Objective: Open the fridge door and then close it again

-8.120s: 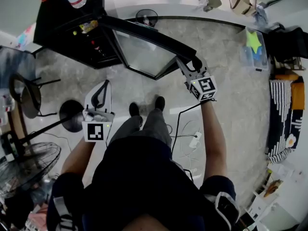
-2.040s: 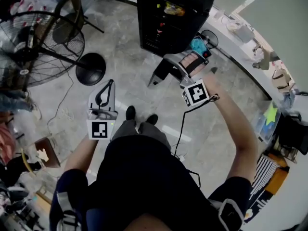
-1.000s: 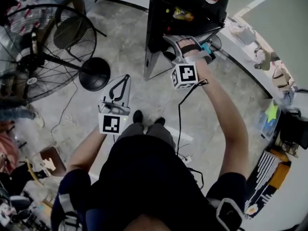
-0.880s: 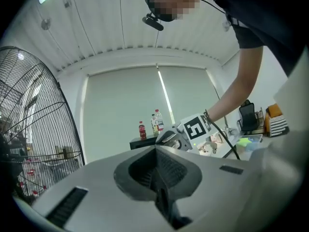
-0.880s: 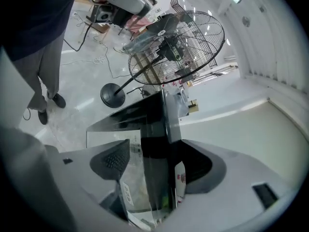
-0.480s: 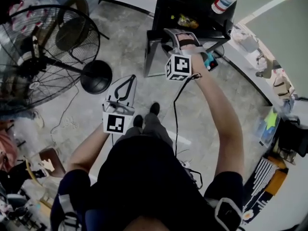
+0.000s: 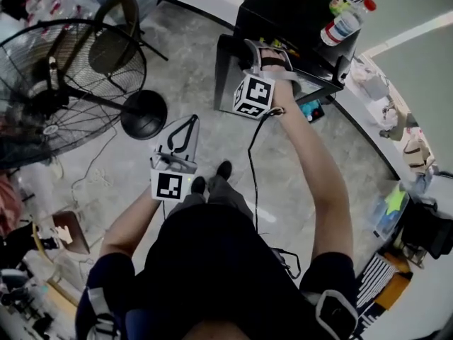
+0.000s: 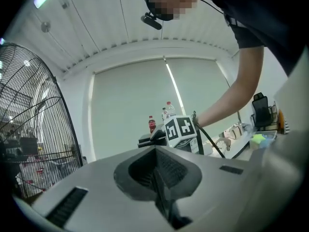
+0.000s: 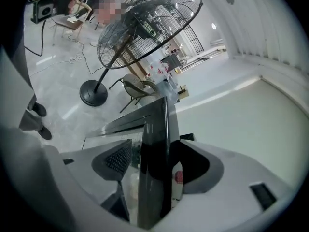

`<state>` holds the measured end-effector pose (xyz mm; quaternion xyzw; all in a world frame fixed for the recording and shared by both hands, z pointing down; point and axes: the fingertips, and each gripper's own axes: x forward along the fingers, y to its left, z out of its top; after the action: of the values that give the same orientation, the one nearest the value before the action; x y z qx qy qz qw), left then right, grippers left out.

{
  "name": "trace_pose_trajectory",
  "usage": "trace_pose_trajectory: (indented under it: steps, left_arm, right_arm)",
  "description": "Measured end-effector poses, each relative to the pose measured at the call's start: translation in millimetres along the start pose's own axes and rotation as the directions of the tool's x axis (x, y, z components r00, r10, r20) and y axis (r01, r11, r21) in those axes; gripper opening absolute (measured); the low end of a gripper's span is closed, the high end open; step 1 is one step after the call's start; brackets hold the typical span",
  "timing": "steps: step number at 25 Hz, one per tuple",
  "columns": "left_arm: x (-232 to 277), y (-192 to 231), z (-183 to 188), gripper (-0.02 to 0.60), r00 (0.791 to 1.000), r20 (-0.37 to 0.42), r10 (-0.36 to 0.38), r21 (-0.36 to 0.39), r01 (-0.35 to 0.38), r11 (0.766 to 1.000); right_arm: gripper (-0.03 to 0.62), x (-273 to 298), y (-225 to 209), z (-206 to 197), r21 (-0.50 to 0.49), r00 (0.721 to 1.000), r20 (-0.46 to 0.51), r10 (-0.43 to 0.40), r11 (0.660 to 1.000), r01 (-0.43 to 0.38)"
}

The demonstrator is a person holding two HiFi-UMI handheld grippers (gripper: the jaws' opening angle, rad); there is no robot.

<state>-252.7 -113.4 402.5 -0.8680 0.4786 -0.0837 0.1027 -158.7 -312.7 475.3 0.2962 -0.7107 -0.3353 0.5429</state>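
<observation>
Fridge door (image 9: 153,149): its black free edge stands right between your right tongs (image 7: 263,48), running up through the gap. The door is ajar, swung off the fridge (image 7: 283,9), which sits just beyond those tongs.

Right tongs: apart, straddling the door edge. They have just been closing a little. A sliver of gap shows between the door and the jaw at the right gripper view's left. Contact on the other jaw can't be read.

Left tongs (image 7: 185,127): together, nothing between them. They are well apart from the door, nearer you and to the left of the right tongs.

Count:
- One fridge, one door.
- Three bottles (image 7: 341,25) on the fridge top, past the right tongs: two clear, one dark with a red cap.
- One floor fan (image 7: 64,76) off the left tongs' outer side, its round base (image 7: 144,114) near their tips.
- One chair (image 7: 113,30) beyond that base.
- One black cable (image 7: 253,168) trailing from your right tongs toward the floor.
</observation>
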Motion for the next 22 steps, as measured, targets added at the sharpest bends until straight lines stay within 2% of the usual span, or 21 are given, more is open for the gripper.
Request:
trace_pose_trajectory:
  steps: [3, 6, 7, 9, 11, 14, 18, 22]
  left_arm:
    - [9.1, 1.1, -1.8, 0.022, 1.000, -0.017, 0.019, 0.006, -0.019, 1.000]
    - [18.4, 3.8, -1.9, 0.022, 0.998, -0.012, 0.068, -0.073, -0.069, 0.995]
    - [21.3, 4.2, -1.6, 0.021, 0.997, -0.016, 0.076, -0.076, -0.077, 0.994]
    - [26.0, 3.0, -0.2, 0.023, 0.998, -0.029, 0.062, -0.010, -0.062, 0.998]
    - [30.1, 2.4, 1.5, 0.021, 0.998, -0.022, 0.058, 0.017, -0.058, 0.998]
    - [35.7, 4.5, 0.0, 0.021, 0.997, -0.003, 0.078, -0.046, -0.078, 0.996]
    - [44.7, 5.8, 1.1, 0.022, 0.999, 0.003, 0.045, -0.009, -0.045, 0.999]
    - [49.8, 11.1, -1.6, 0.023, 1.000, -0.004, 0.018, -0.028, -0.018, 0.999]
  right_arm:
    - [0.324, 11.9, -9.9, -5.9, 0.018, 1.000, -0.019, -0.007, 1.000, 0.007]
    - [0.323, 19.4, -19.2, -10.8, 0.036, 0.999, -0.031, -0.015, 0.999, 0.016]
    - [0.322, 21.6, -22.0, -12.3, 0.040, 0.999, -0.034, -0.018, 0.999, 0.019]
    - [0.322, 25.6, -25.6, -15.0, 0.047, 0.999, -0.039, -0.020, 0.999, 0.021]
    - [0.322, 28.1, -27.6, -16.9, 0.051, 0.999, -0.041, -0.022, 0.998, 0.024]
    - [0.322, 31.5, -30.3, -17.7, 0.057, 0.999, -0.045, -0.026, 0.998, 0.029]
    - [0.322, 36.7, -36.4, -21.2, 0.067, 0.998, -0.055, -0.029, 0.997, 0.033]
    - [0.321, 44.5, -41.6, -25.1, 0.083, 0.996, -0.076, -0.037, 0.996, 0.044]
